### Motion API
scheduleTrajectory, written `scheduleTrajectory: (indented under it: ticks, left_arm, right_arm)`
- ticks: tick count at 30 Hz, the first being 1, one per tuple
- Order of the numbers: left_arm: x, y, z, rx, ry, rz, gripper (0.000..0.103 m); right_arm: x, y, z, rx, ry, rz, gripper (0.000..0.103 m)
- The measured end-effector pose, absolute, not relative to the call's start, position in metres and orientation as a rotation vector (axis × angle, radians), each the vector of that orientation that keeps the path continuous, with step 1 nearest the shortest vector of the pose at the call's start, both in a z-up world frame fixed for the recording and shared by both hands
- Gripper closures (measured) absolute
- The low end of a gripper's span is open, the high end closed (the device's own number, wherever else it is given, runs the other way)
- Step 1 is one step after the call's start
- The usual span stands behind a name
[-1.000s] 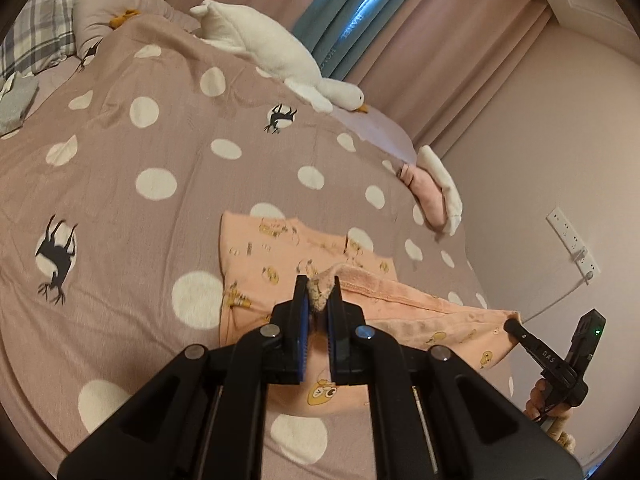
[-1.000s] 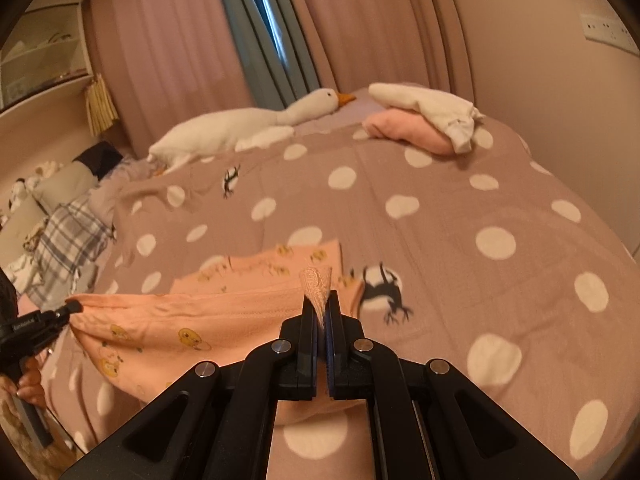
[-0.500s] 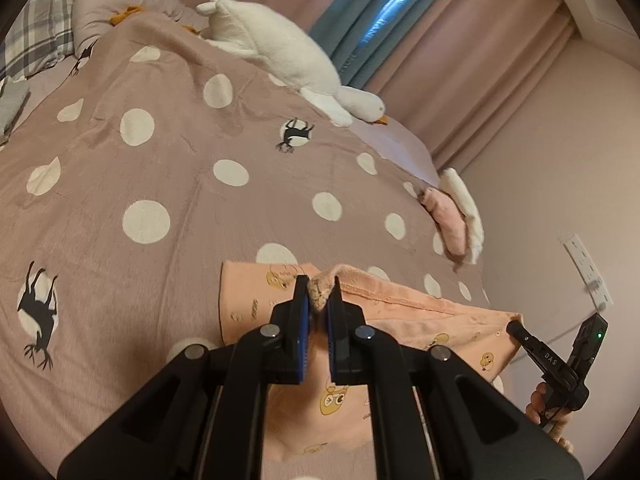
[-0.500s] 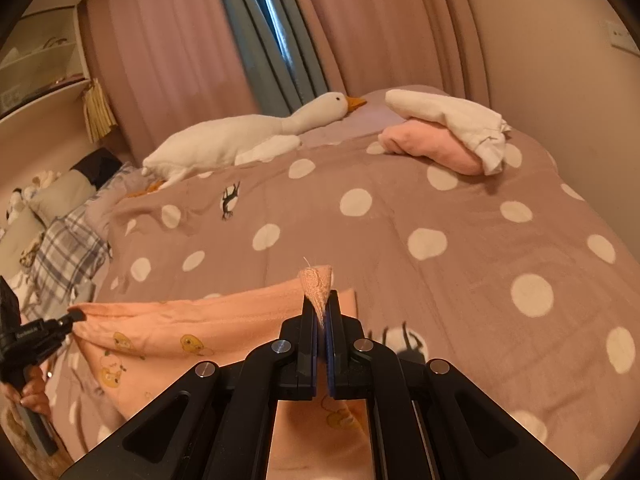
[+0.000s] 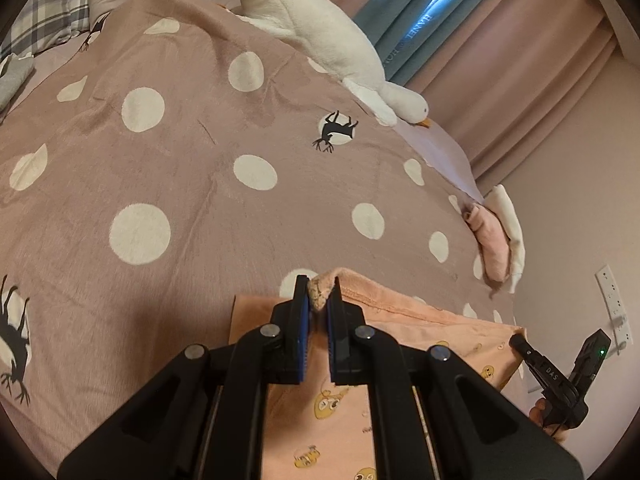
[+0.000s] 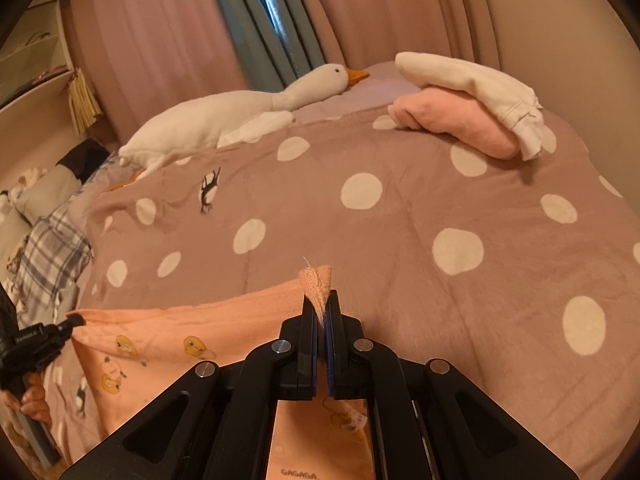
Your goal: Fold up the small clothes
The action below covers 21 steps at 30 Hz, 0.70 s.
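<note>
A small peach garment (image 5: 424,328) with yellow cartoon prints is held up over the polka-dot bedspread (image 5: 180,168). My left gripper (image 5: 318,292) is shut on one top corner of it. My right gripper (image 6: 320,304) is shut on the other top corner, and the garment (image 6: 168,340) hangs stretched between them. The right gripper (image 5: 520,342) shows at the far right of the left wrist view; the left gripper (image 6: 74,322) shows at the far left of the right wrist view. The garment's lower part is hidden behind the gripper bodies.
A white plush goose (image 6: 240,112) lies along the far side of the bed. A folded pink and white pile (image 6: 472,108) sits at the far right corner. Plaid pillows (image 6: 44,256) are at the left. Curtains (image 6: 304,20) and a wall socket (image 5: 614,304) lie beyond.
Both grippers have lifted and carried the garment toward the near side of the bed; the lower layer that lay on the bedspread has dropped out of sight. The grips are unchanged.
</note>
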<state>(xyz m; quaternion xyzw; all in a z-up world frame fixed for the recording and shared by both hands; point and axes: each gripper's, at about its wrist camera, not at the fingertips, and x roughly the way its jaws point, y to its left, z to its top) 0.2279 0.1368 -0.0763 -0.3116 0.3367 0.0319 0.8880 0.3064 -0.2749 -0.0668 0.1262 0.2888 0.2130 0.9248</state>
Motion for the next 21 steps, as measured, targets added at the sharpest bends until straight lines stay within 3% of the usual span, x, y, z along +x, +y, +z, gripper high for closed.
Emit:
scheduleTrajectory:
  ticks: [21]
  left_arm:
    - [0.286, 0.151, -0.154, -0.606, 0.899, 0.191, 0.095]
  right_arm:
    - [0.369, -0.254, -0.122, 0.229, 0.801, 0.383, 0.099]
